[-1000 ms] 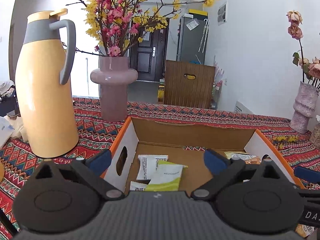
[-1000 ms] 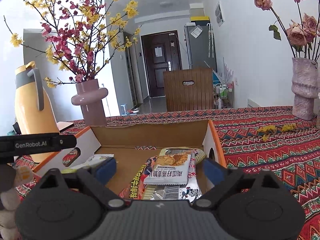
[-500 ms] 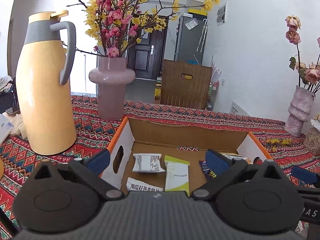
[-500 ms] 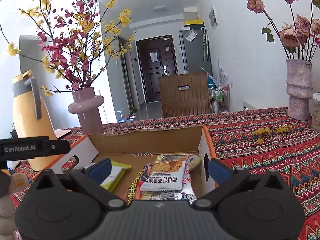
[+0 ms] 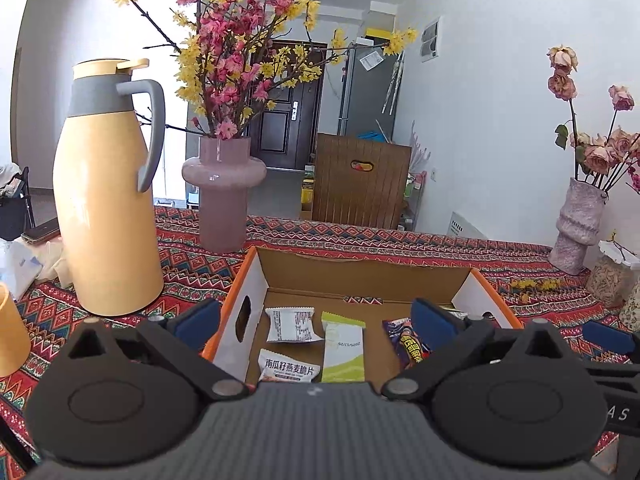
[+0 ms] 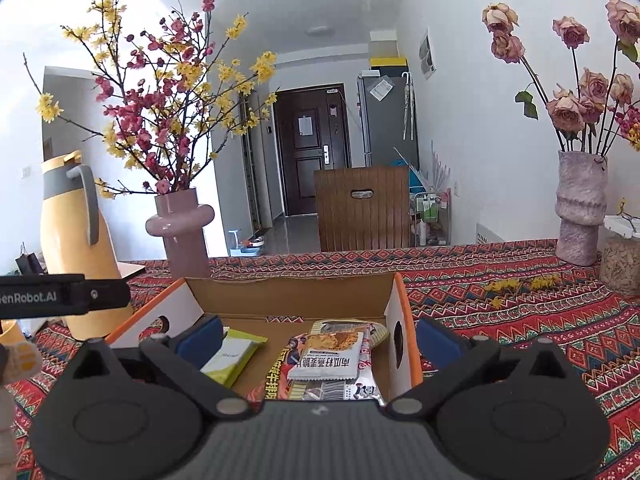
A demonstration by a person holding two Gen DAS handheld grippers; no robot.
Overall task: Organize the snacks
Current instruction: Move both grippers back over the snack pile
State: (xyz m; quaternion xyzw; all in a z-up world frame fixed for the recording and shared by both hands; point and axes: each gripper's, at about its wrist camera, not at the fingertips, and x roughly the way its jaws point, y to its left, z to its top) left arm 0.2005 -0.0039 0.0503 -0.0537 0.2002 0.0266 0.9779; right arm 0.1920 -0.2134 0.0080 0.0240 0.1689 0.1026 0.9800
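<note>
1. Cardboard box (image 5: 362, 276) with orange rims sits on the patterned worktop (image 5: 400, 240); snacks lie flat on its floor, none held.
2. Left view: green packet (image 5: 343, 346) at box centre, white sachet (image 5: 293, 324) at its 10 o'clock, oat-crisp packet (image 5: 289, 366) at its 8 o'clock, dark colourful packet (image 5: 406, 346) at its 3 o'clock.
3. Right view: a stack by the right wall, with an oat-crisp pack (image 6: 330, 356) on top of a red-yellow bag (image 6: 276, 376); green packet (image 6: 232, 356) at the stack's 9 o'clock.
4. Left hand-held gripper (image 5: 316, 318): jaws wide apart, nothing between them, touching nothing visible; it hovers over the near edge of the box.
5. Right hand-held gripper (image 6: 318, 334): also spread wide and empty, above the stack, no contact seen.
6. Step in hand, as I judge it: choosing the next packet to line up.
7. Doing it well: come down straight, pinch a flat packet by a short sealed edge, take only the top one of the stack, keep pads off the box walls.
8. Risk: thin foil may slide or two packs lift together.
9. Yellow jug (image 5: 106, 200) and pink vase (image 5: 224, 196) stand at 10–11 o'clock of the box, clear of the work.
</note>
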